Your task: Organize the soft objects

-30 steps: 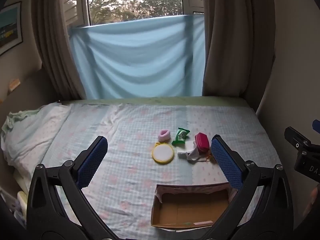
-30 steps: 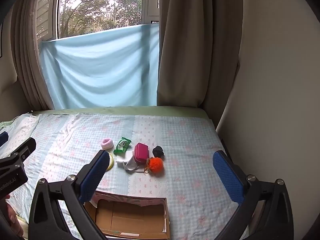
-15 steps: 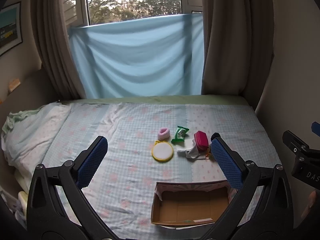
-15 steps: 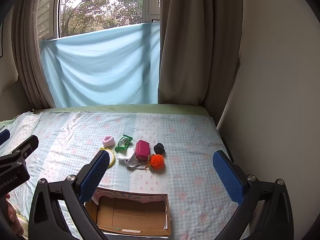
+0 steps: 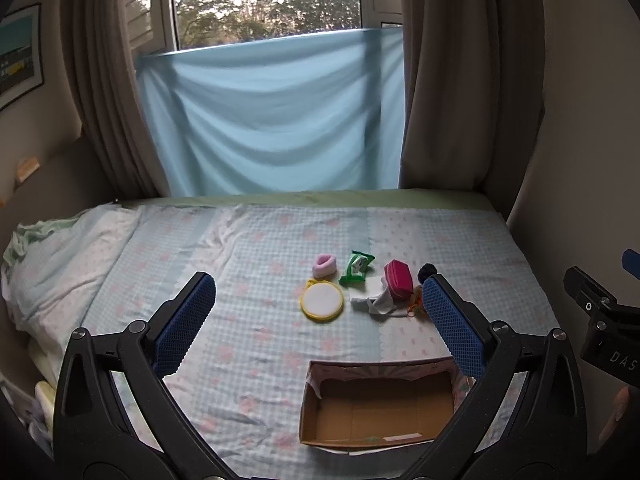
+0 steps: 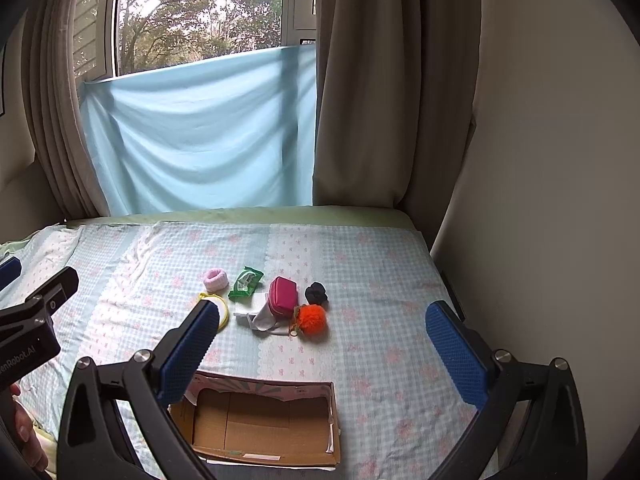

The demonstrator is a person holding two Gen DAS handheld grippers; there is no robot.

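Both your left gripper (image 5: pixel 316 320) and right gripper (image 6: pixel 324 344) are wide open and empty; next, reach for the orange pom-pom (image 6: pixel 312 319) and drop it in the box (image 6: pixel 256 456)

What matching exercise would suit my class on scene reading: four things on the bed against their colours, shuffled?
Things:
1. pompom
2. zip pouch
3. wipes packet
4. scrunchie

Colours:
A. pale pink
B. orange
C. green
D. magenta

Pairs: 1-B, 2-D, 3-C, 4-A. All four lie on the checked bedsheet, beyond the open cardboard box.
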